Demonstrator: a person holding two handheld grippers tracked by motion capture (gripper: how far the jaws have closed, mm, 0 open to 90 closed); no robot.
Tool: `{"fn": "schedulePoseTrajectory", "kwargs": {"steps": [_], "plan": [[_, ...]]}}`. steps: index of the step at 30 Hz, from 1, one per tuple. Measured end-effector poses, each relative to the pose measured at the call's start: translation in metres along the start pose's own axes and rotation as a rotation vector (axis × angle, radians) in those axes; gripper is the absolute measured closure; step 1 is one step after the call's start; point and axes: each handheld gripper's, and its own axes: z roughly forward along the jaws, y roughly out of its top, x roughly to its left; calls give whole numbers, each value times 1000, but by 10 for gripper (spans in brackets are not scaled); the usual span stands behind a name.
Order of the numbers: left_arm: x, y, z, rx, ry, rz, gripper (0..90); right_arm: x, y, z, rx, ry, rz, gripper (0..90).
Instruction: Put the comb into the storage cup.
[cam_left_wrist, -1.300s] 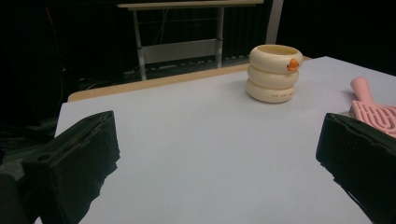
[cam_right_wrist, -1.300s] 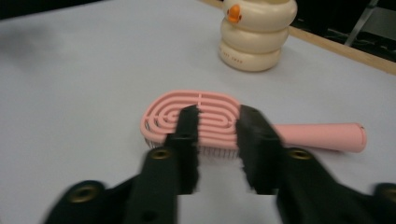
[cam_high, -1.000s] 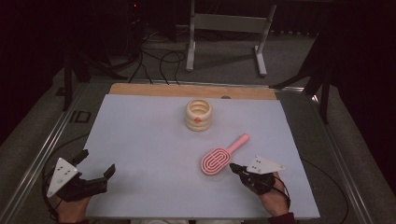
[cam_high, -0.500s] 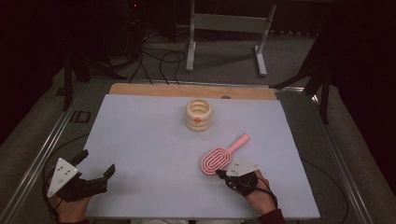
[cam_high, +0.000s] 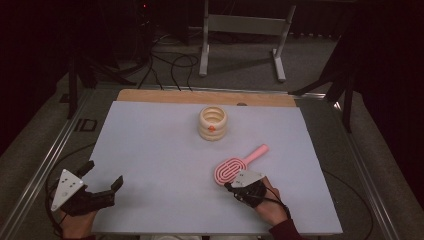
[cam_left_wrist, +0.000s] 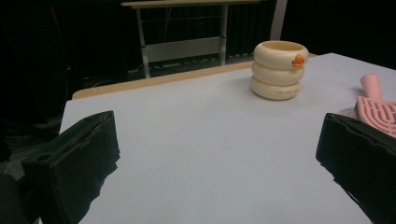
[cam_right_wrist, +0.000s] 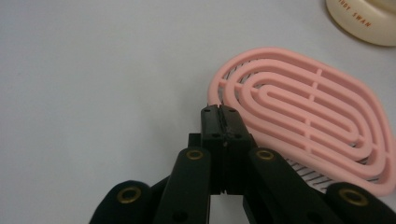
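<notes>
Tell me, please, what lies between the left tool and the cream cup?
Nothing: from the left tool to the cream cup, the high view shows bare white table.

High view overlooks table (cam_high: 150, 150), gripper views low and close, sharing pink brush (cam_right_wrist: 303, 112).

Metal stand (cam_high: 245, 30), floor cables (cam_high: 167, 62).

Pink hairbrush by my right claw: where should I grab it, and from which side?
Take the pink plastic hairbrush with the oval slotted head by its narrow handle, which angles away toward the far right. The head is broad and lies flat, probably too wide to pinch. The right claw, shut at the head's near rim, would likely do best opening and coming down from above, one jaw on each side of the handle.
</notes>
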Motion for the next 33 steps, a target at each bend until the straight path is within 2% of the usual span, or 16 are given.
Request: {"fn": "schedulePoseTrajectory", "kwargs": {"steps": [12, 24, 30, 33], "plan": [[3, 0, -3, -11, 8, -14, 0, -12, 15, 12, 14, -43, 42, 900], [3, -1, -2, -6, 11, -13, 0, -27, 19, 22, 26, -71, 126, 900], [3, -1, -2, -2, 12, -11, 0, -38, 24, 26, 15, -79, 181, 900], [3, -1, -2, -5, 12, -14, 0, -40, 28, 30, 19, -79, 187, 900]]}}
